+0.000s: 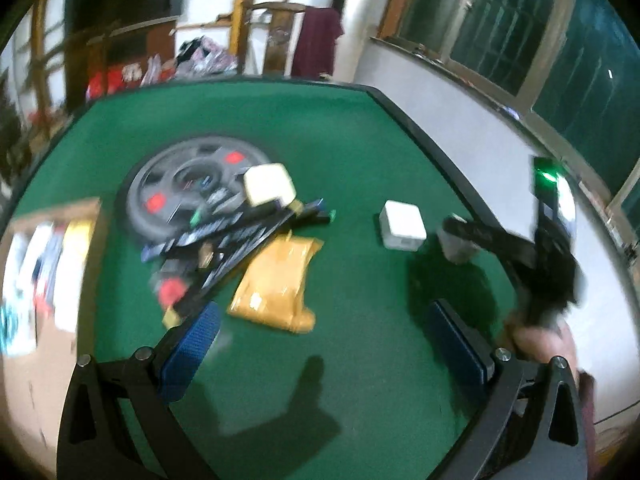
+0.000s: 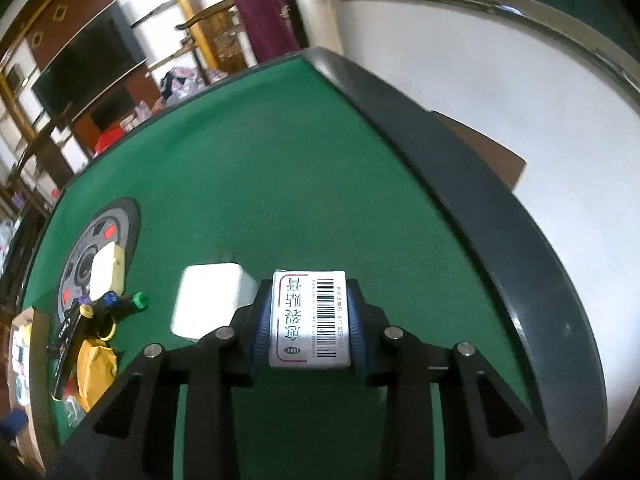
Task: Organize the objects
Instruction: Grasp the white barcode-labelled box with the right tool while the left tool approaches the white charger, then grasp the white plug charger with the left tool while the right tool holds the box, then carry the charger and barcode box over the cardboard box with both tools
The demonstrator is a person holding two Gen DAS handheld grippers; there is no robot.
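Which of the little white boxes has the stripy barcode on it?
The barcode box, pinched between the right gripper. Its top shows black bars and printed characters. The plain white box beside it and the cream box on the grey disc show none.

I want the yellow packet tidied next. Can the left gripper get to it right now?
Probably yes. The left gripper is open and empty, and the yellow packet lies on bare green felt just ahead of it. Only the pen pile crowds its left edge.
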